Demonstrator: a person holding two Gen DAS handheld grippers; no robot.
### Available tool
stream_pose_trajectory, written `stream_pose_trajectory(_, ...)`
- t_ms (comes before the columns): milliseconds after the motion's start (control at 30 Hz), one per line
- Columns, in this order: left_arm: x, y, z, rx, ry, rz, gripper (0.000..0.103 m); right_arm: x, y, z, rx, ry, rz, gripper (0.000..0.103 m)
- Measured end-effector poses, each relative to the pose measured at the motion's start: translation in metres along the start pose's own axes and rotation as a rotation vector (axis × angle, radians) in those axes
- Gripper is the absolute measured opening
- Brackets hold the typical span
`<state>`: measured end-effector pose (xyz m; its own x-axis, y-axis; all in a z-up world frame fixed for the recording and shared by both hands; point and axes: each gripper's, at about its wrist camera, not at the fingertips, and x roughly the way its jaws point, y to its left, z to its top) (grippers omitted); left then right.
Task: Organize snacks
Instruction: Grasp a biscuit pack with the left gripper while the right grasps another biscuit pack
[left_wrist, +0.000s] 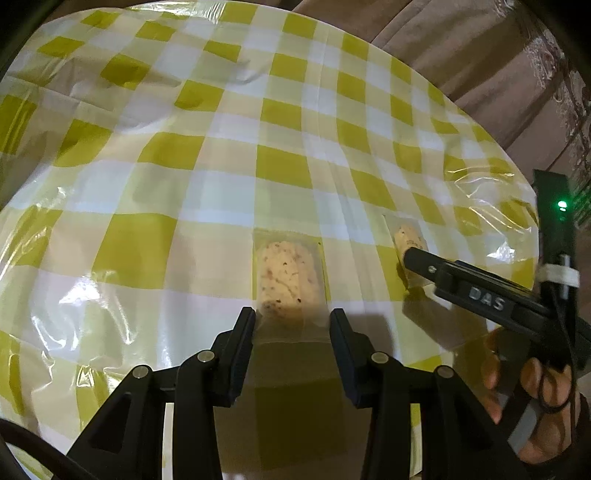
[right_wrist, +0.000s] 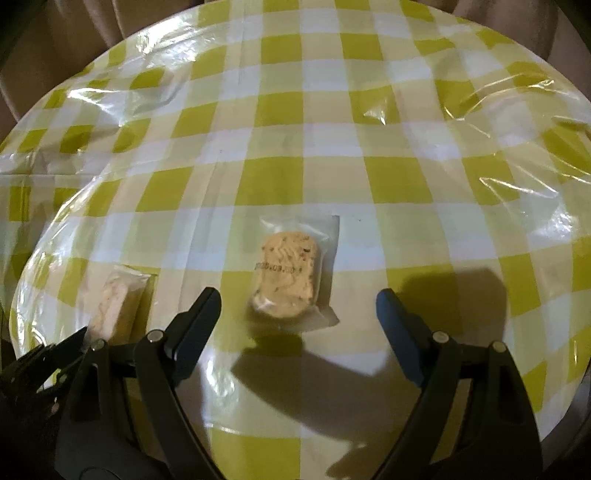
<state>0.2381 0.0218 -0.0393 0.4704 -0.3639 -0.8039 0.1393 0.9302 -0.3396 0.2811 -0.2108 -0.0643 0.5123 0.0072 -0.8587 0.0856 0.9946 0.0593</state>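
Note:
Two tan snack cakes in clear wrappers lie on the yellow checked tablecloth (left_wrist: 147, 184). In the left wrist view one snack (left_wrist: 288, 277) lies between my left gripper's (left_wrist: 292, 319) fingertips; the jaws stand on either side of its wrapper's near end, and I cannot tell if they press it. The second snack (left_wrist: 408, 240) lies to the right, partly hidden by my right gripper (left_wrist: 417, 258). In the right wrist view the right gripper (right_wrist: 299, 299) is wide open with that second snack (right_wrist: 291, 280) lying between its fingers, untouched. The first snack (right_wrist: 118, 299) shows at the left.
The round table's edge (left_wrist: 480, 122) curves along the back and right, with a brown upholstered seat (left_wrist: 480, 55) beyond it. The clear plastic cover over the cloth is wrinkled and shiny (right_wrist: 517, 192). A hand (left_wrist: 535, 387) holds the right gripper.

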Motion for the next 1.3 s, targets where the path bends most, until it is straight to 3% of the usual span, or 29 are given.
stream_pose_trajectory(133,0.003,0.002,-0.001,-0.01,0.006,-0.01,0.042,0.008,0.006,0.002,-0.027,0.001,-0.025,0.087)
stream_pose_trajectory(233,0.004,0.003,-0.001,-0.01,0.009,-0.008,0.043,0.015,0.006,0.002,-0.024,0.017,-0.019,0.079)
stream_pose_trajectory(367,0.005,0.005,0.0,-0.025,-0.001,-0.004,0.054,0.017,0.006,0.003,-0.035,0.012,-0.034,0.073)
stream_pose_trajectory(533,0.006,0.001,-0.001,-0.002,-0.006,0.014,0.058,0.016,0.005,0.002,-0.047,-0.006,-0.043,0.066)
stream_pose_trajectory(767,0.011,-0.009,-0.001,0.058,-0.007,0.073,0.058,0.013,0.008,0.0,-0.075,-0.017,-0.032,0.045)
stream_pose_trajectory(933,0.016,-0.023,-0.004,0.137,-0.002,0.157,0.057,0.011,0.007,-0.002,-0.077,-0.016,-0.017,0.042)
stream_pose_trajectory(1000,0.015,-0.021,-0.005,0.135,-0.008,0.163,0.048,0.01,0.006,-0.004,-0.077,-0.013,-0.011,0.042)
stream_pose_trajectory(1033,0.015,-0.019,-0.004,0.128,-0.012,0.163,0.043,0.009,0.005,-0.005,-0.077,-0.012,-0.009,0.042)
stream_pose_trajectory(1200,0.01,-0.019,-0.008,0.142,-0.026,0.12,0.041,0.002,0.003,-0.012,-0.073,-0.01,0.008,0.041)
stream_pose_trajectory(1300,-0.005,-0.031,-0.011,0.191,-0.09,0.088,0.039,-0.009,0.0,-0.016,-0.077,-0.025,0.019,0.041)
